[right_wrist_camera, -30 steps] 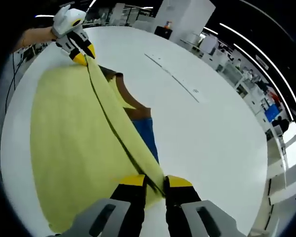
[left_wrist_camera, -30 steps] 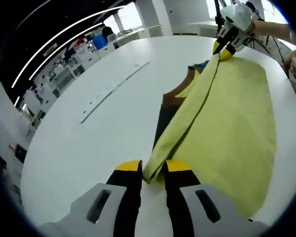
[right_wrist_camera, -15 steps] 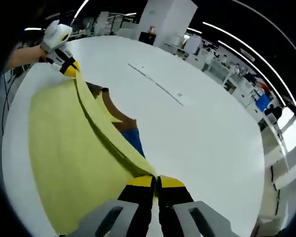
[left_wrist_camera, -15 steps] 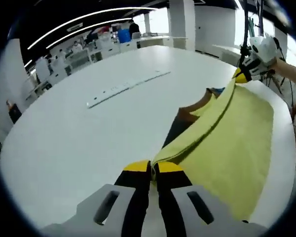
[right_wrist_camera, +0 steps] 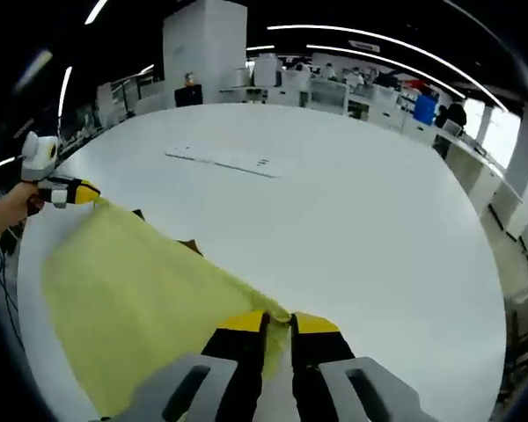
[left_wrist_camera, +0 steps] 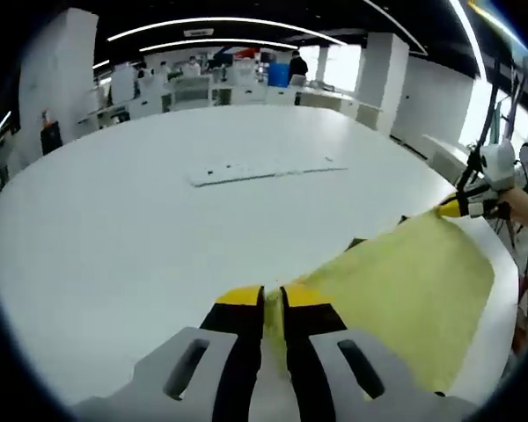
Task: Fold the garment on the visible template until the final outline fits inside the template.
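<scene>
Spreading wide under both grippers, the white table (left_wrist_camera: 114, 255) takes up most of each view, with bare surface running to its curved far edge. On it lies the yellow garment (left_wrist_camera: 405, 290), its lifted near edge stretched taut between the 2 grippers. A long pale strip (left_wrist_camera: 268, 169) lies well apart from the garment, toward the far side; its small marks are too blurred to read. The left gripper (left_wrist_camera: 271, 296) has its jaws closed on 1 corner of the garment, and the right gripper (right_wrist_camera: 280, 321) is closed on the other corner. A dark sliver (right_wrist_camera: 188, 245) peeks out past the garment's far edge.
</scene>
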The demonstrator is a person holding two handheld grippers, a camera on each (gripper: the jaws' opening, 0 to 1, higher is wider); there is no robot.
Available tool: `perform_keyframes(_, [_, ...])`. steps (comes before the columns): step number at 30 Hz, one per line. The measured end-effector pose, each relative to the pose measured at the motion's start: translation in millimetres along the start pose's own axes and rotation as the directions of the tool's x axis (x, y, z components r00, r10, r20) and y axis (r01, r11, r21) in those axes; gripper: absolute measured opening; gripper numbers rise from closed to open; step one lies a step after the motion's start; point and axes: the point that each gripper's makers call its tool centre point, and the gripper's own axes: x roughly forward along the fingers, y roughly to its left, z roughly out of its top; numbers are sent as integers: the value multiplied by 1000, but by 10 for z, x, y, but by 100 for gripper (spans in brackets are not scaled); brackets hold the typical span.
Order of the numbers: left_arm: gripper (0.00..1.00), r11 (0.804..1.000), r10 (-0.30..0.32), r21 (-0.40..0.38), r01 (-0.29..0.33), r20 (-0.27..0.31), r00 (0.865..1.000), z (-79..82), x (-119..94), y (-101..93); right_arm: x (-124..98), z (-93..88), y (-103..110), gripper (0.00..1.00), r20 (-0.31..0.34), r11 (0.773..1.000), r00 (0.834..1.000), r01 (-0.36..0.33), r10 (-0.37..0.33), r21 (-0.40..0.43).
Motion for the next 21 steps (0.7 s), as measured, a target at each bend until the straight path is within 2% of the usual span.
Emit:
perform_keyframes(3, [8,999,0,44,1,-18,1000,-37,-9,-13,-10,-22,12,16,-10,1000,1000,-13,13,8])
perform_keyframes(7, [13,999,-16,40,17,-27,999,-80,-52,-77,-52,-19,62,25,-13,999,999,-37,37,36])
perform_keyframes(12, [25,997,-52,60,54,-30,998,-91,-152,-187,-150,-23,162,35,-18,994,996,-82,83,66])
perform_keyframes(17, [35,993,-90,71,90,-7,996,-61,-260,-231,-294,-52,255,40,-32,993,993,-108,109,55])
perform_keyframes(21, [40,986,-130,111,128,3,992,-68,-413,-329,-410,-60,348,42,-29,989,990,-138,139,52])
